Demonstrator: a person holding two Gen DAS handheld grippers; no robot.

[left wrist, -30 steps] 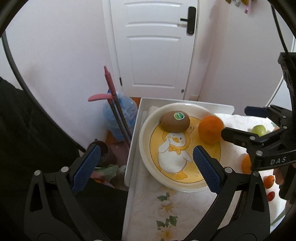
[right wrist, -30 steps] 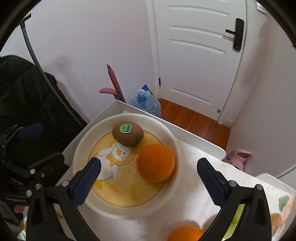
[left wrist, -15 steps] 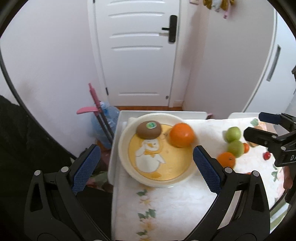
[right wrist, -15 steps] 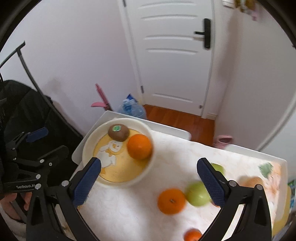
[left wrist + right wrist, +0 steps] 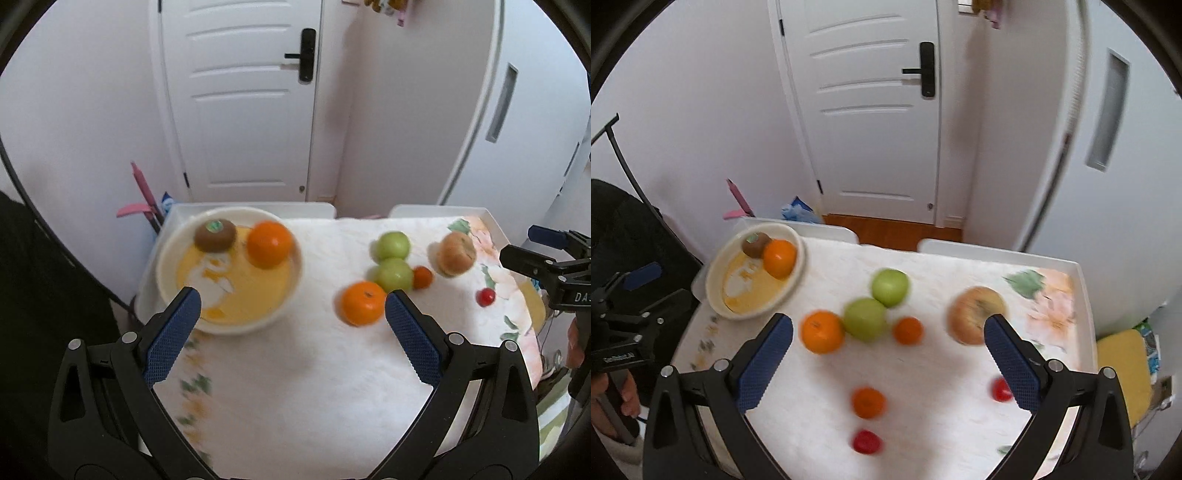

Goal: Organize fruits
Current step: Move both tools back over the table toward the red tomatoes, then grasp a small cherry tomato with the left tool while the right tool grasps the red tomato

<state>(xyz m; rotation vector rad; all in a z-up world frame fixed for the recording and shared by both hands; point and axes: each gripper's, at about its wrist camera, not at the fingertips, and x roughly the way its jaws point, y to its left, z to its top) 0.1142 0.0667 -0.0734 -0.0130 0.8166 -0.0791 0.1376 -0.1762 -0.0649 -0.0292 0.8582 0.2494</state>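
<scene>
A cream plate [image 5: 173, 254] [image 5: 718, 273] with a duck picture holds a kiwi [image 5: 215, 235] [image 5: 756, 244] and an orange [image 5: 269, 243] [image 5: 779, 257]. On the white cloth lie a loose orange [image 5: 362, 303] [image 5: 822, 331], two green apples [image 5: 393, 245] [image 5: 890, 287], a tan apple [image 5: 455, 254] [image 5: 975, 314], small tangerines [image 5: 907, 330] and small red fruits [image 5: 485, 296] [image 5: 866, 441]. My left gripper [image 5: 291, 325] is open and empty, above the cloth. My right gripper [image 5: 888, 350] is open and empty, above the loose fruits.
The table [image 5: 255, 209] is a white tray-edged surface under a flowered cloth. A white door [image 5: 240, 99] and a wood floor [image 5: 886, 225] lie beyond it. A pink-handled tool [image 5: 142, 192] and a blue bottle stand at the left. A dark chair [image 5: 613, 229] is left.
Both grippers have pulled back and up from the plate and swung right. The plate now looks smaller and the loose fruits have come into view. Both stay open.
</scene>
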